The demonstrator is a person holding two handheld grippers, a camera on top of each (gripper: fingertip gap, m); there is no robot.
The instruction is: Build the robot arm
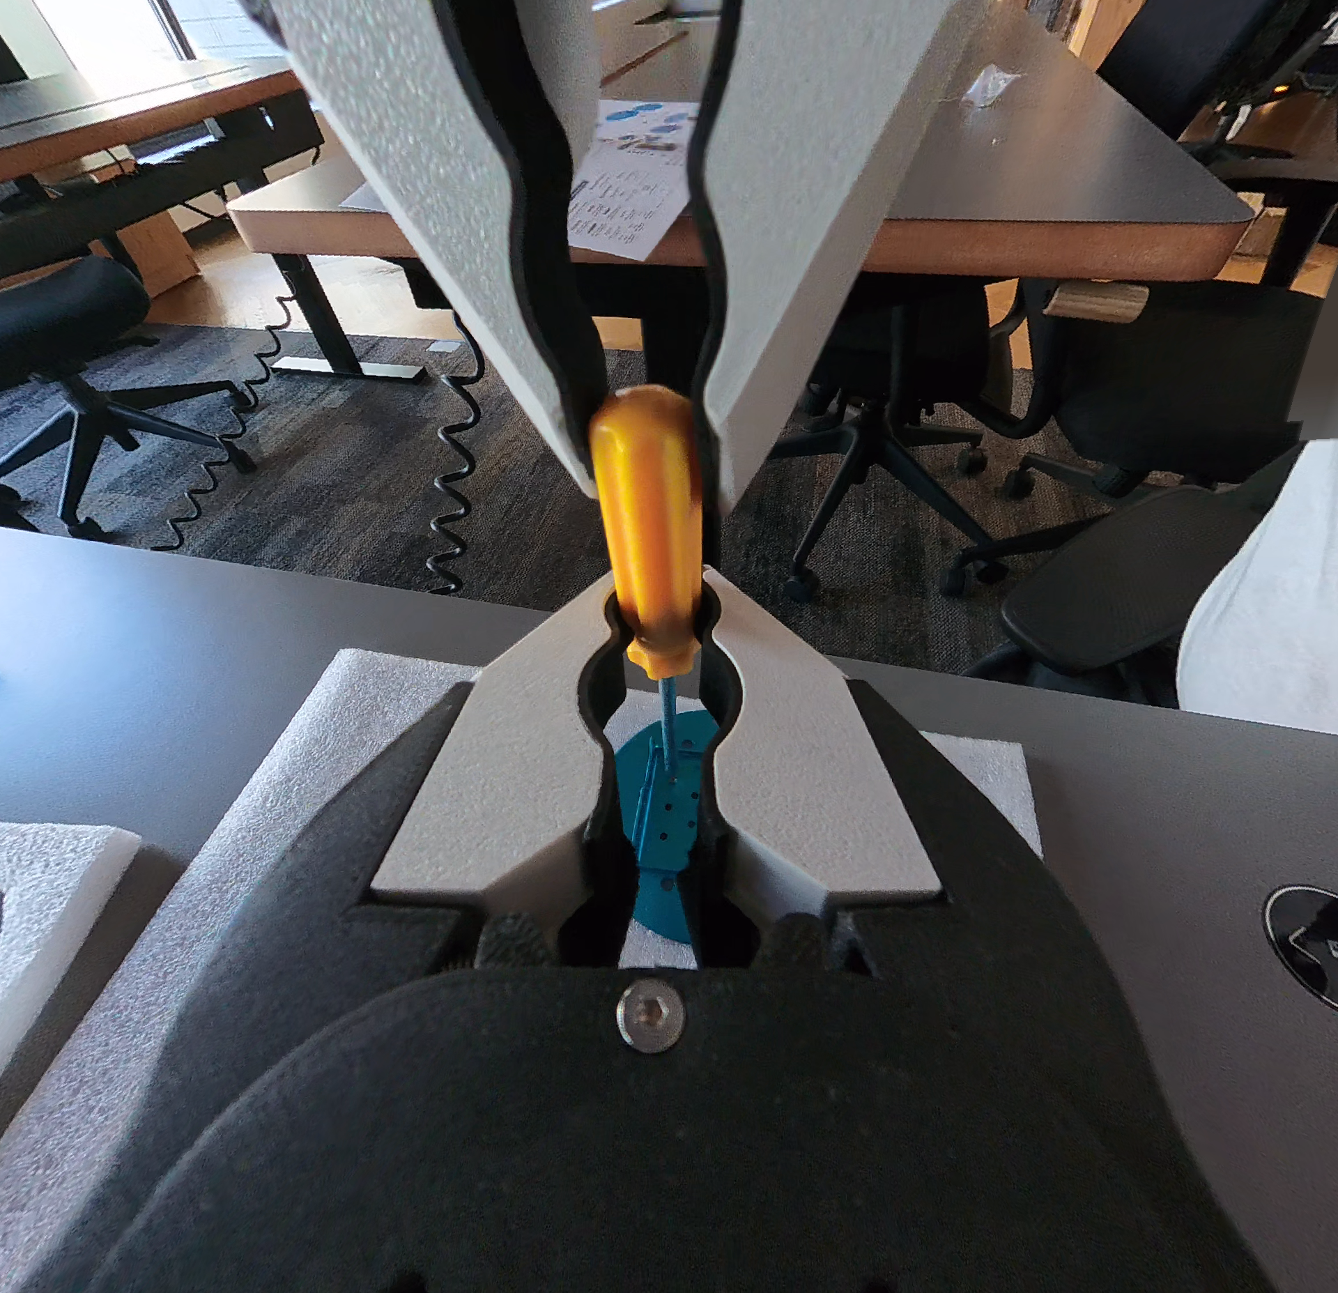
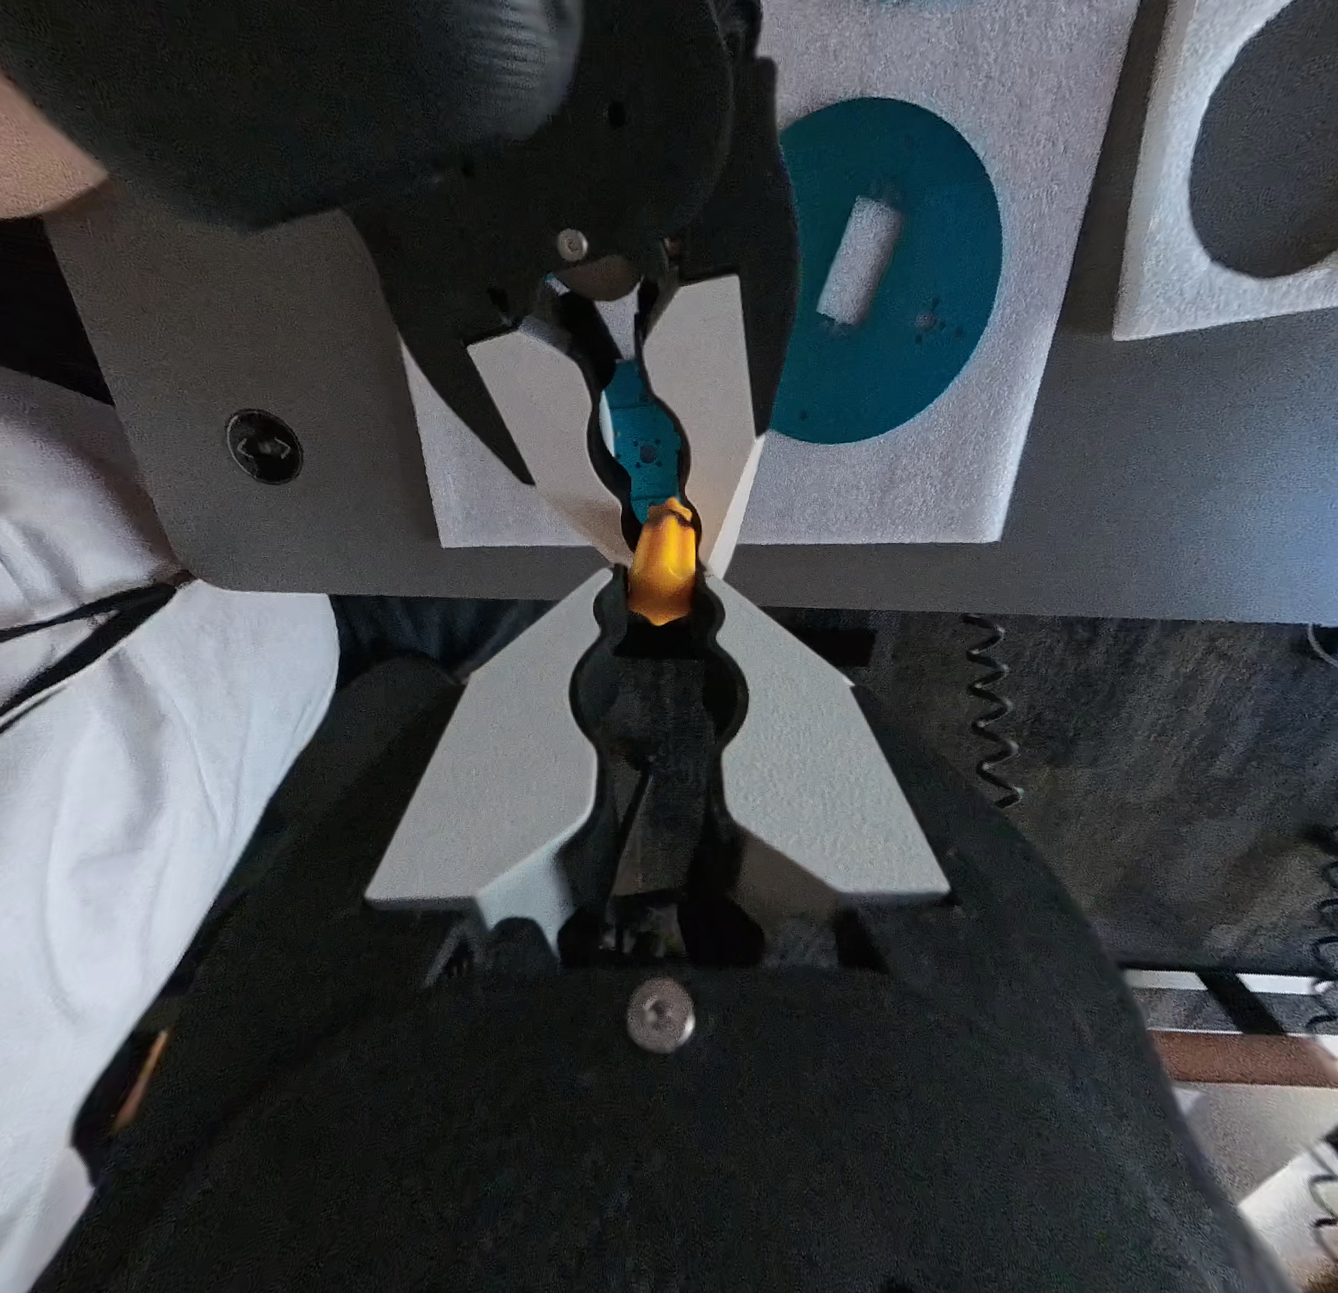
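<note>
Orange-handled screwdriver [image 1: 648, 527]: upright, pinched between both the left gripper [image 1: 655, 606] and right gripper [image 2: 659, 592] tips, blade on a blue perforated part [image 1: 662, 809].

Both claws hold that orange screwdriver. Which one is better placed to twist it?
Probably the right gripper: it clamps the screwdriver handle end-on, along the shaft, so rolling the wrist would spin it. The left gripper pinches the neck sideways, steadying the tip at the blue part.
</note>
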